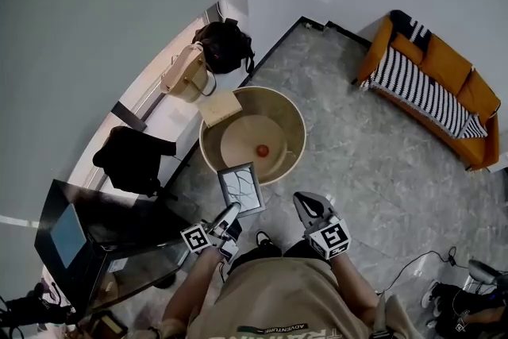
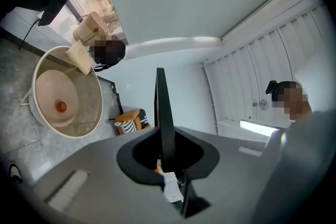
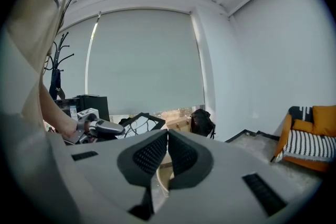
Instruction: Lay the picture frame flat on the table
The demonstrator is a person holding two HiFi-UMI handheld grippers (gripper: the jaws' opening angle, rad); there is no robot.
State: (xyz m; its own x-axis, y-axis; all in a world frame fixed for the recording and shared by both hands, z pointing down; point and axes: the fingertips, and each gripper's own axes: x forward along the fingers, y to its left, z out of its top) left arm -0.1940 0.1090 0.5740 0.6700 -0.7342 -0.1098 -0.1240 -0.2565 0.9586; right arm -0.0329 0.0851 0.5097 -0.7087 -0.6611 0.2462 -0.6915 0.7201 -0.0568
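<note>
In the head view the dark-rimmed picture frame (image 1: 240, 188) hangs in the air just short of the near rim of the round beige table (image 1: 294, 121), its glass facing up. My left gripper (image 1: 226, 219) is shut on the frame's near edge. In the left gripper view the frame (image 2: 160, 107) shows edge-on, rising straight up from between the jaws of that gripper (image 2: 167, 157). My right gripper (image 1: 309, 206) hovers to the right of the frame, apart from it. Its ribbed pads meet at the tips (image 3: 168, 134) with nothing between them. From there I see the frame (image 3: 143, 122) to the left.
A small red ball (image 1: 262, 150) lies on a pale disc in the table's middle, and a beige block (image 1: 220, 107) rests on its far rim. A black bag (image 1: 226, 45) and a dark desk (image 1: 87, 226) stand left. An orange sofa (image 1: 448, 83) stands at the right.
</note>
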